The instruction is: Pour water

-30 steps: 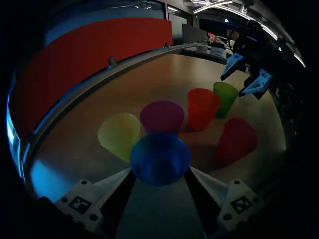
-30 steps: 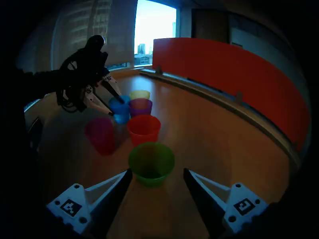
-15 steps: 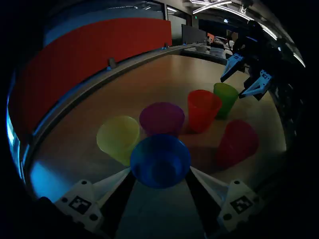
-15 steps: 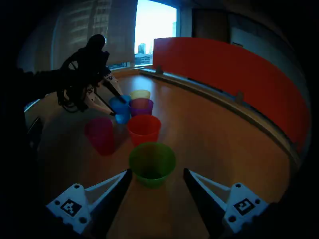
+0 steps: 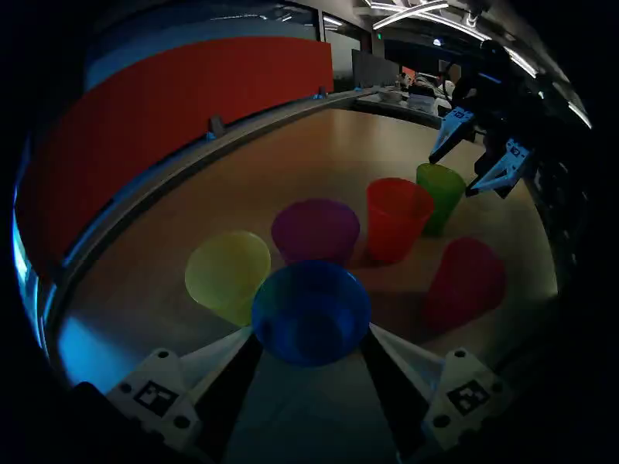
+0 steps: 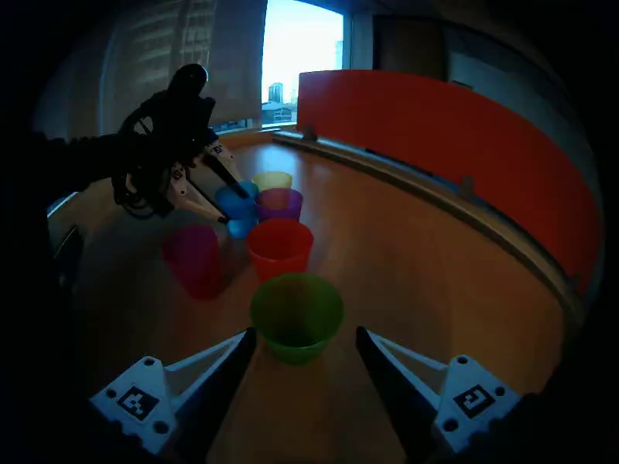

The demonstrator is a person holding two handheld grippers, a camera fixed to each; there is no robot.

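Note:
A blue cup (image 5: 311, 305) sits between the fingertips of my left gripper (image 5: 311, 331), which is shut on its sides. In the right gripper view the left gripper (image 6: 234, 205) holds the blue cup (image 6: 241, 210) a little above the table beside the yellow cup (image 6: 272, 181). My right gripper (image 6: 303, 332) is open, with the green cup (image 6: 296, 313) standing just ahead of its fingertips. The left gripper view shows the right gripper (image 5: 449, 174) behind the green cup (image 5: 439, 193). I cannot tell whether any cup holds water.
On the wooden table (image 6: 433, 294) a yellow cup (image 5: 227, 274), a purple cup (image 5: 315, 228), an orange-red cup (image 5: 396, 216) and a dark pink cup (image 5: 466, 282) stand close together. A red partition (image 6: 464, 131) runs along the table's far edge. A bright window (image 6: 302, 46) lies beyond.
The left gripper has risen slightly with the blue cup, so the other cups sit lower in its view. The right gripper has edged a little closer to the green cup.

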